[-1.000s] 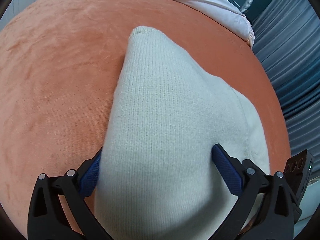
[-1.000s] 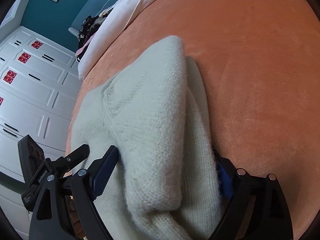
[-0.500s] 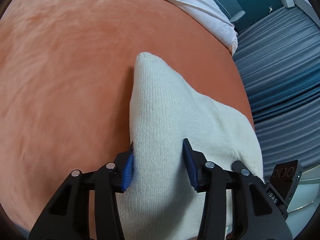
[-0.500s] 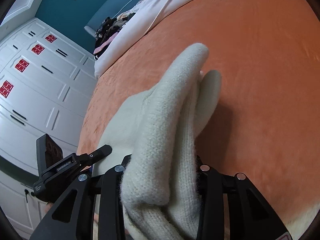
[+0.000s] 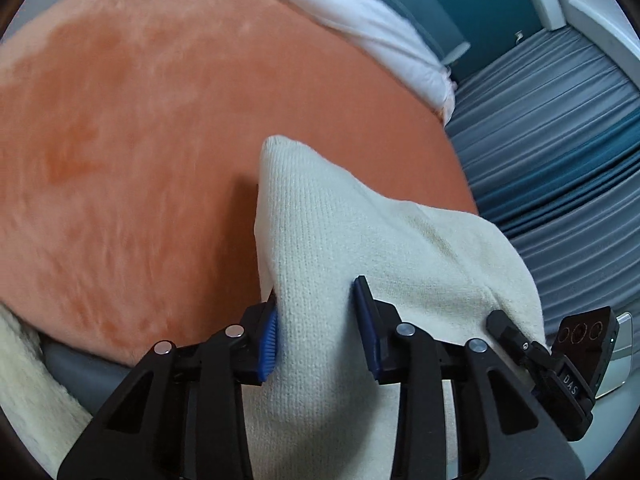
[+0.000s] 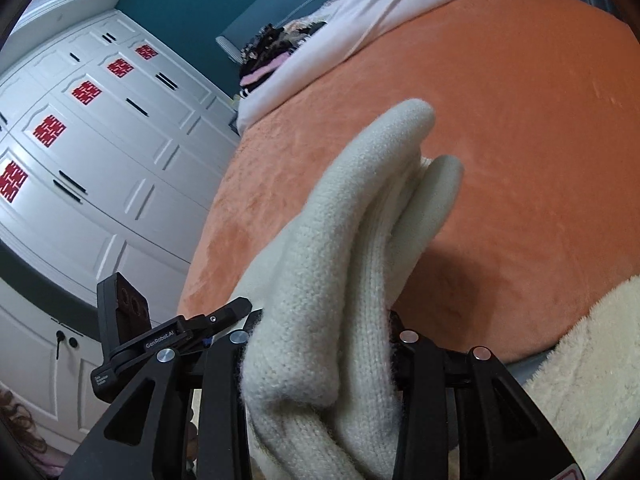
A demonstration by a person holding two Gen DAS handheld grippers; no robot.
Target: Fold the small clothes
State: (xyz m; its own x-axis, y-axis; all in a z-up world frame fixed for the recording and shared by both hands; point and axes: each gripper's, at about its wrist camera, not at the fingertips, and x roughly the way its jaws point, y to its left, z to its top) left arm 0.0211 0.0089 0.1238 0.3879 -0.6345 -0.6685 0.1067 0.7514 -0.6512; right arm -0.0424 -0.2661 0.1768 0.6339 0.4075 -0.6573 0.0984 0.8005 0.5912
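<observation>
A cream knitted garment (image 5: 360,240) hangs folded between both grippers, lifted above the orange bed cover (image 5: 140,120). My left gripper (image 5: 316,332) is shut on one bunched end of it, blue pads pressed into the knit. My right gripper (image 6: 320,344) is shut on the other end (image 6: 352,216), which shows as thick doubled layers sticking forward over the orange cover (image 6: 520,140). The right gripper's pads are hidden by the knit.
A white duvet (image 5: 380,32) lies at the far end of the bed. White wardrobe doors (image 6: 100,140) stand to the left of the bed. Dark clothes (image 6: 268,60) are piled near the headboard. A fluffy cream fabric (image 6: 592,360) lies at the near edge.
Both grippers closed from open onto the knitted garment and lifted it off the bed cover, pulling back toward the bed's near edge.
</observation>
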